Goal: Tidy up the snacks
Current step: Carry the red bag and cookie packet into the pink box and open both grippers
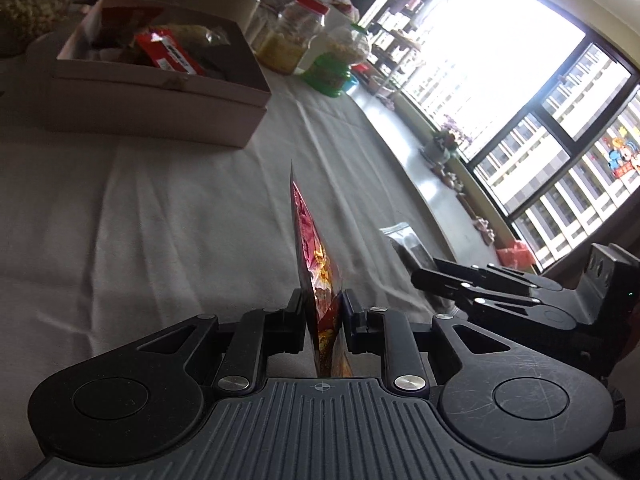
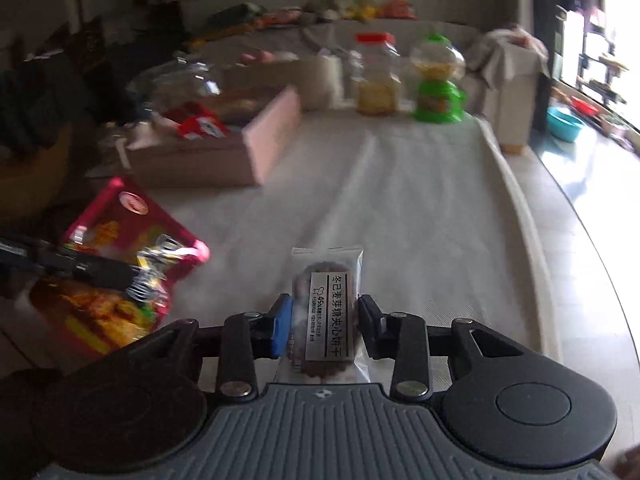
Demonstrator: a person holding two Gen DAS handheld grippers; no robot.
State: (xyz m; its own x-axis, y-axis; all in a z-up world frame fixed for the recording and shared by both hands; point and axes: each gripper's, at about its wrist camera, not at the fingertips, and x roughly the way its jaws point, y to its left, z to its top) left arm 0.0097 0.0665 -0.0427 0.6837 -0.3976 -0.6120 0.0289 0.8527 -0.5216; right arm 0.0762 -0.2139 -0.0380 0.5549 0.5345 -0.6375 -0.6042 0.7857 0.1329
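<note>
Left wrist view
Left gripper [image 1: 323, 312]: its fingers pinch a red snack packet [image 1: 316, 272], which stands on edge between them above the tabletop [image 1: 160, 200].
Pink box [image 1: 160, 92]: at 11 o'clock on the white cloth, open, with red-wrapped snacks inside.
Jars: a red-lidded jar [image 1: 294, 36] and a green dispenser [image 1: 336, 66] stand at 12 o'clock, just beyond the box.
Right gripper [image 1: 430, 276]: at 3 o'clock, seen from the side.

Right wrist view
Right gripper [image 2: 324, 320]: its fingers press on both sides of a clear-wrapped biscuit [image 2: 326, 316] with a white label, held above the tabletop [image 2: 400, 200].
Red snack packet [image 2: 120, 260]: at 9 o'clock, flat face showing, clamped by the left gripper [image 2: 100, 270].
Pink box [image 2: 240, 148]: at 11 o'clock, blurred.
Red-lidded jar [image 2: 376, 76] and green dispenser [image 2: 438, 80]: at 12 o'clock, side by side near the far edge of the cloth.
</note>
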